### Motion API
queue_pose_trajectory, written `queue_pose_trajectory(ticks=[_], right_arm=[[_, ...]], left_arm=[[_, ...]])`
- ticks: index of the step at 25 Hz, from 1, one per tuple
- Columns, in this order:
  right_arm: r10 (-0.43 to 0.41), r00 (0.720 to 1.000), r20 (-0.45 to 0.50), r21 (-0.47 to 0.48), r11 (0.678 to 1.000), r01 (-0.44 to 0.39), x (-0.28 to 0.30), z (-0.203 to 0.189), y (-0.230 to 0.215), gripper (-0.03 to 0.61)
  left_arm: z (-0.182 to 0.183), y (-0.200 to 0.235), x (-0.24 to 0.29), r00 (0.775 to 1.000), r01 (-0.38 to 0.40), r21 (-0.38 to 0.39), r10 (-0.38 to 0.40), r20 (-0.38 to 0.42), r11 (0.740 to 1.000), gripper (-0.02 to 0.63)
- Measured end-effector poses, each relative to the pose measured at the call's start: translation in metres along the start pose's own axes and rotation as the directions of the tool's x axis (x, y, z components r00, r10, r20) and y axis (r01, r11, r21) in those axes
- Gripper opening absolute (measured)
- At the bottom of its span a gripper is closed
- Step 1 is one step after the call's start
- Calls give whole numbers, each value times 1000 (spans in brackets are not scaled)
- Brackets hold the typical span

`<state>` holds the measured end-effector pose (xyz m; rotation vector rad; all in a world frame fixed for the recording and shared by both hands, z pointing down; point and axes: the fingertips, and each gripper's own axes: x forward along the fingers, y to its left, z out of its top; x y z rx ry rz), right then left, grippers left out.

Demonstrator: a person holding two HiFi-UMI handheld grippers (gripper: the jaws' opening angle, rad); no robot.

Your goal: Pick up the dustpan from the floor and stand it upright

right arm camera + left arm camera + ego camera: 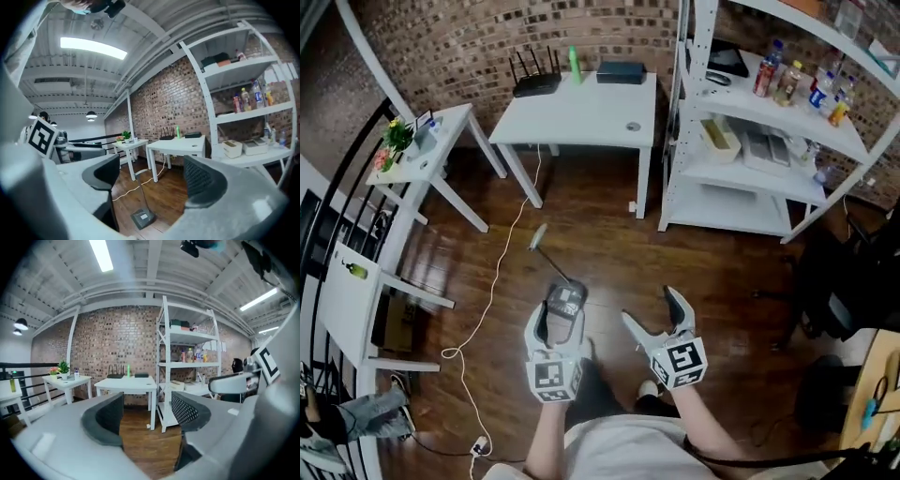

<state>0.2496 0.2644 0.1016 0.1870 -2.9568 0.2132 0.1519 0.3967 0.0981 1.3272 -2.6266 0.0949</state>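
The left gripper (145,419) is held up off the floor (609,234), its jaws apart with only floorboards showing between them. Just beyond it the dustpan (142,218) sits with its pan flat on the floor and its long handle (546,253) rising from it, near the white cable (492,291) and well short of the middle tabletop (581,117). The right gripper (150,180), level with the left, is spread wide as well and grips nothing; the dustpan shows through the gap but lies well below and ahead of the pads.

As far as these views show, the job looks finished: the dustpan appears to stand on its own, touched by neither gripper, and nothing seems left but to draw back. How steadily it stands cannot be judged.

The count, from the left:
- three white tables, the nearest bare but for a small bottle (356,272)
- one potted plant (397,136), on the second table
- one cable trailing across the floor
- one dustpan
- two grippers
- on the middle tabletop, one router (535,82), one green bottle (574,64) and one dark box (621,72)
- one white shelf unit (712,173) at right, holding bottles too small to count
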Motion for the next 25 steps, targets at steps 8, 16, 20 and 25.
queue_pose_trajectory(ticks=[8,16,20,25], right_arm=[[-137,982,127,-157,975,156,-53,73,34,405],[-106,983,147,-140,982,127,-50,148,58,405],[-66,986,150,-168,982,91,-38,150,103,405],[-54,988,147,-197,977,82,-30,124,167,405]], left_arm=[[61,-4,-58,988,75,78,-84,127,994,324],[148,1,-83,978,39,144,-68,198,989,324],[136,30,-100,978,43,83,-59,201,996,322],[107,78,-139,975,32,66,-46,218,997,322]])
